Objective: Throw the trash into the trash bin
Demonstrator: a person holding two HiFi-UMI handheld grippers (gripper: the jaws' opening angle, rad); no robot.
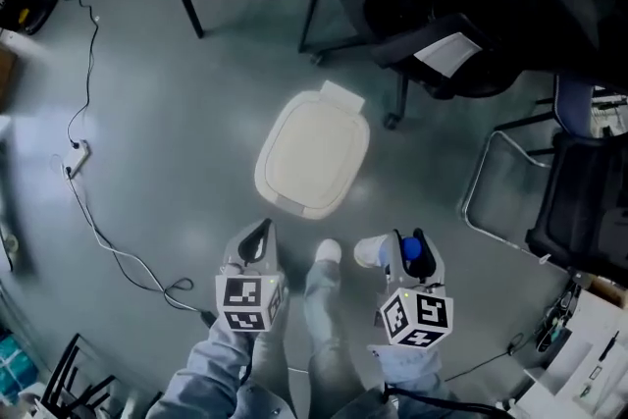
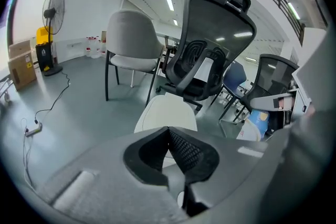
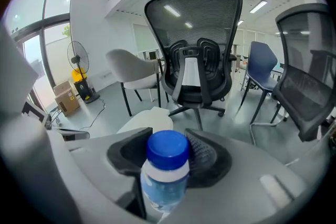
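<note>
Blue-capped bottle (image 3: 165, 178), cream trash bin (image 1: 312, 155), grey floor (image 1: 177, 142), black mesh chair (image 3: 195, 34)

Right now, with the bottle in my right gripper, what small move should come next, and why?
Probably reach the empty left gripper to the trash bin and lift its lid: the lid looks closed, and the right gripper is shut on the bottle.

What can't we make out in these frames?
- Inside of the bin: the shut lid covers it in the head view; both gripper views show only the lid's top past the jaws.
- Lower body and fill of the bottle: the right gripper cuts it off in the right gripper view; the head view shows only its cap.
- Label print: blurred, too close, right gripper view.
</note>
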